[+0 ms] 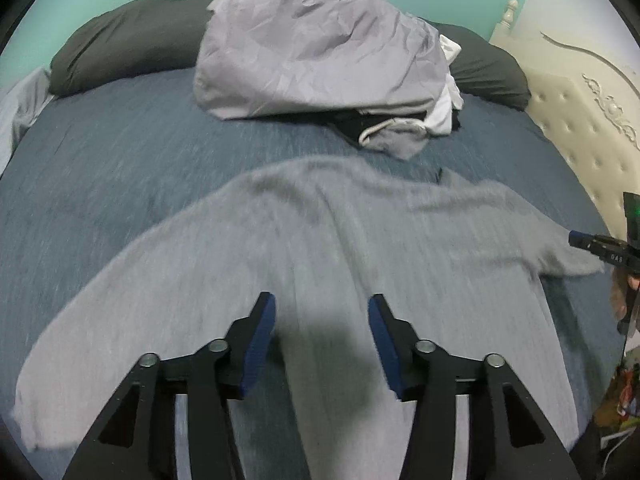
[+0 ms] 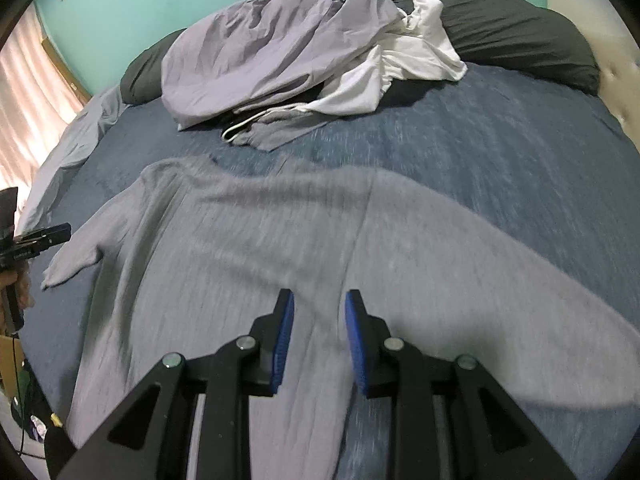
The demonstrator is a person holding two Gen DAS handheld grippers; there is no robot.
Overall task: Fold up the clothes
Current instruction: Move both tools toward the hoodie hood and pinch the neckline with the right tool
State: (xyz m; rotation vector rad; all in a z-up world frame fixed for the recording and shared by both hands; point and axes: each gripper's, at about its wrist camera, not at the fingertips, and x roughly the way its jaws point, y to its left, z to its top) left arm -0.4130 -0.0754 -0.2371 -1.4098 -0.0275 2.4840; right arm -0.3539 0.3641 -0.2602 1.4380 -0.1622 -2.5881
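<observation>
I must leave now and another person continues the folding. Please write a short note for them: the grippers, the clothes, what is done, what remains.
Left gripper: open, nothing between the pads.
Right gripper: open, empty too.
Grey long-sleeve shirt: spread flat on the blue bedcover, sleeves out to both sides, no fold made yet.
Unfolded pile waits near the dark pillows.
Left to do: fold the shirt, then the pile.

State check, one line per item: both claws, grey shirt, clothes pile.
Left claw: open, empty, above the shirt.
Right claw: open, narrower gap, empty, above the shirt.
Grey shirt: spread flat on the bed, sleeves out, unfolded.
Clothes pile: heaped, crumpled, unfolded, behind the shirt.
Pillows: lying along the far side of the bed.
</observation>
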